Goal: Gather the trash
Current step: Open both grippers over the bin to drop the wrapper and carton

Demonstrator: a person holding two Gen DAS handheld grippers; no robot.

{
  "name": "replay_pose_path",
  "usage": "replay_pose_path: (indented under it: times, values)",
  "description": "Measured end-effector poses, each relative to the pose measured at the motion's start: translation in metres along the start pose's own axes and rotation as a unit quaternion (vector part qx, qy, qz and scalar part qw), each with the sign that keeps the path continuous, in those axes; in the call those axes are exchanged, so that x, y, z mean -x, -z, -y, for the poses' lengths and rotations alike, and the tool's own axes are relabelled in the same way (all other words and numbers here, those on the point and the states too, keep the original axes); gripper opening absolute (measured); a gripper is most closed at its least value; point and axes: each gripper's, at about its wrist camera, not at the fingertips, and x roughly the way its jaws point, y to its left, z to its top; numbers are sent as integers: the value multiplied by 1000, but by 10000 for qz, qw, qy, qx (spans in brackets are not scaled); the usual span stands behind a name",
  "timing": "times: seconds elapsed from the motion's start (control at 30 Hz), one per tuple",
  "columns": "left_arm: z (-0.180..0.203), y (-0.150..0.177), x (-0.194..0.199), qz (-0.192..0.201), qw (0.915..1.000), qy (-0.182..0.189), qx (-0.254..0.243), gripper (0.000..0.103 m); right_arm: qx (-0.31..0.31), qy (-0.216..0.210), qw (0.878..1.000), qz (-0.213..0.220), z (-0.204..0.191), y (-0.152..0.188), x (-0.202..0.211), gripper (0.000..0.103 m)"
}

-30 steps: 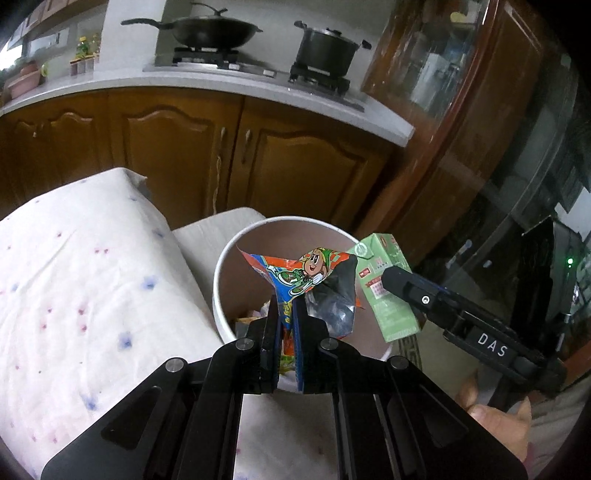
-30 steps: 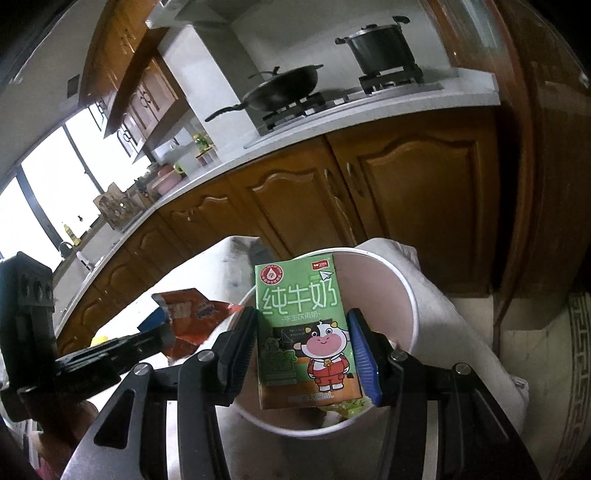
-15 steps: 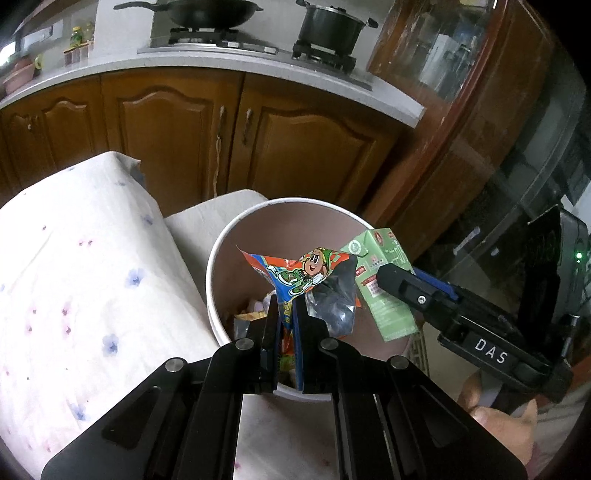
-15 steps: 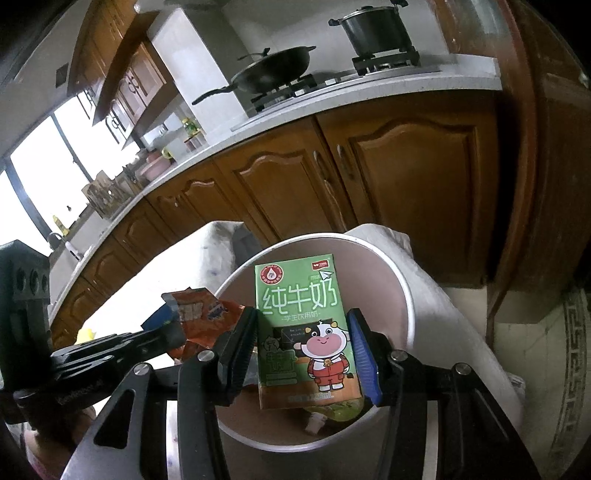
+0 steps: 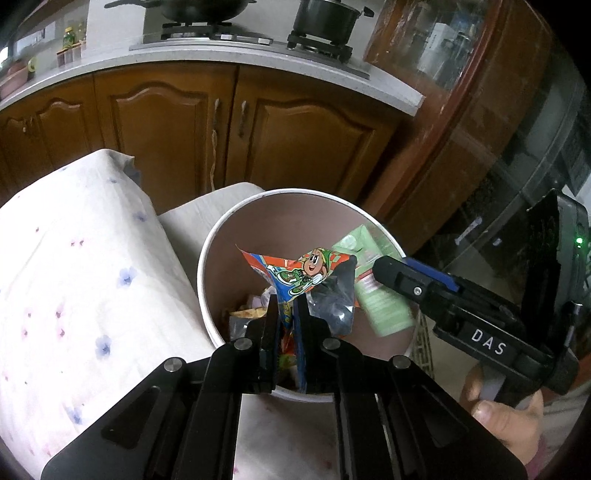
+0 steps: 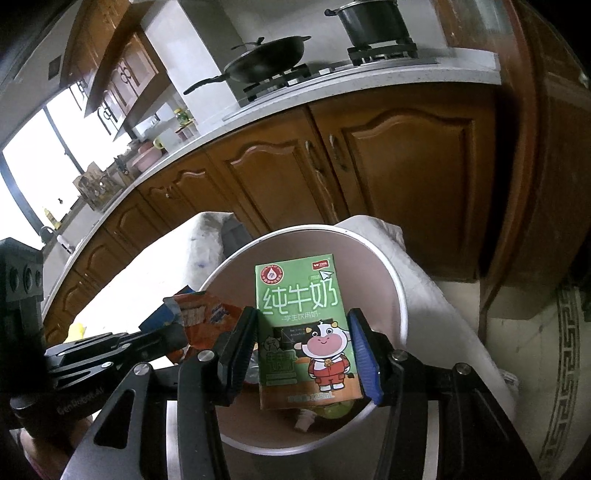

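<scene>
My left gripper (image 5: 287,306) is shut on a colourful snack wrapper (image 5: 310,273) and holds it over the open mouth of a round white bin (image 5: 221,236). My right gripper (image 6: 303,321) is shut on a green milk carton (image 6: 299,310), upright over the same bin (image 6: 400,291). The carton also shows in the left wrist view (image 5: 373,291), held by the right gripper (image 5: 413,284) at the bin's right rim. The wrapper (image 6: 203,314) and left gripper (image 6: 162,338) show at the left of the right wrist view. Several pieces of trash (image 5: 247,312) lie in the bin.
A bed or cushion with a white flowered cover (image 5: 74,280) lies left of the bin. Brown kitchen cabinets (image 5: 177,122) with a white counter, a wok (image 6: 266,62) and a pot (image 5: 325,18) stand behind. A dark glass cabinet (image 5: 480,147) is at the right.
Both grippers have moved forward and down, over the bin's mouth. The bin looks larger and its contents show more. Both stay shut on their items.
</scene>
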Motion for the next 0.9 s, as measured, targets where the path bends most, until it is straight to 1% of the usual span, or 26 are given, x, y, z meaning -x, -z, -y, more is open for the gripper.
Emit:
replay_pose_path:
  times: [0.03, 0.07, 0.1, 0.13, 0.17, 0.33, 0.47, 0.6, 0.73, 0.83, 0.9]
  values:
    - [0, -1, 0, -3, 10000, -6, 4, 14, -12, -14, 10000, 6, 1, 0, 0, 53]
    - [0, -1, 0, 4, 10000, -11, 10, 26, -22, -34, 10000, 3, 2, 0, 0, 53]
    - [0, -1, 1, 28, 10000, -39, 19, 34, -25, -40, 10000, 0, 2, 0, 0, 53]
    - [-1, -1, 2, 56, 10000, -56, 22, 46, -38, -35, 10000, 12, 3, 0, 1, 56]
    - [-1, 0, 3, 89, 9999, -80, 26, 49, -62, -45, 10000, 25, 4, 0, 1, 61]
    - [-1, 3, 4, 84, 9999, -112, 25, 49, -138, -109, 9998, 135, 7, 1, 9, 61]
    - [-2, 6, 8, 95, 9999, -123, 49, 50, -182, -140, 9994, 241, 8, 2, 16, 66]
    - [-5, 11, 17, 159, 9997, -141, 109, 51, -234, -192, 9990, 318, 8, 4, 23, 68]
    - [-9, 19, 30, 283, 9992, -263, 111, 58, -262, -250, 9986, 394, 4, 10, 31, 69]
    - [-13, 28, 42, 368, 9988, -276, 179, 64, -298, -317, 9978, 505, -1, 16, 38, 78]
    - [-17, 35, 51, 429, 9984, -285, 240, 65, -306, -345, 9973, 578, -5, 21, 43, 81]
